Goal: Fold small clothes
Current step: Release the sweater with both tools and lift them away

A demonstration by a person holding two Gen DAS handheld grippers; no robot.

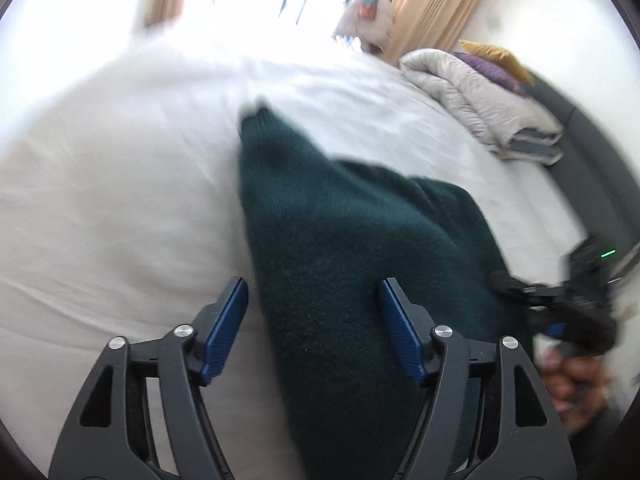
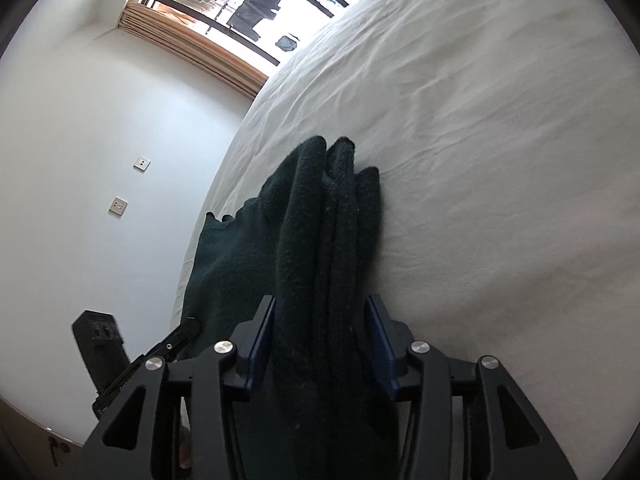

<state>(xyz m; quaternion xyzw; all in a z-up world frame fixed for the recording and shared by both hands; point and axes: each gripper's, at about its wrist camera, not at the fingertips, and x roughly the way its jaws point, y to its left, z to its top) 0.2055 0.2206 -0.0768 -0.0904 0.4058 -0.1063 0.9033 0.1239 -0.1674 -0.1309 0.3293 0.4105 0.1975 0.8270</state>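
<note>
A dark green knitted garment lies on the white bed sheet. In the left wrist view my left gripper is open, its blue pads on either side of the garment's near part, not pressing it. The right gripper shows at the garment's right edge, held by a hand. In the right wrist view my right gripper has a thick bunch of folded layers of the garment between its pads, which touch the cloth on both sides. The left gripper's finger shows at lower left.
A folded grey quilt with purple and yellow cloth lies at the bed's far right. A plush toy sits by the curtains. A barred window and a white wall with two sockets stand beyond the bed's edge.
</note>
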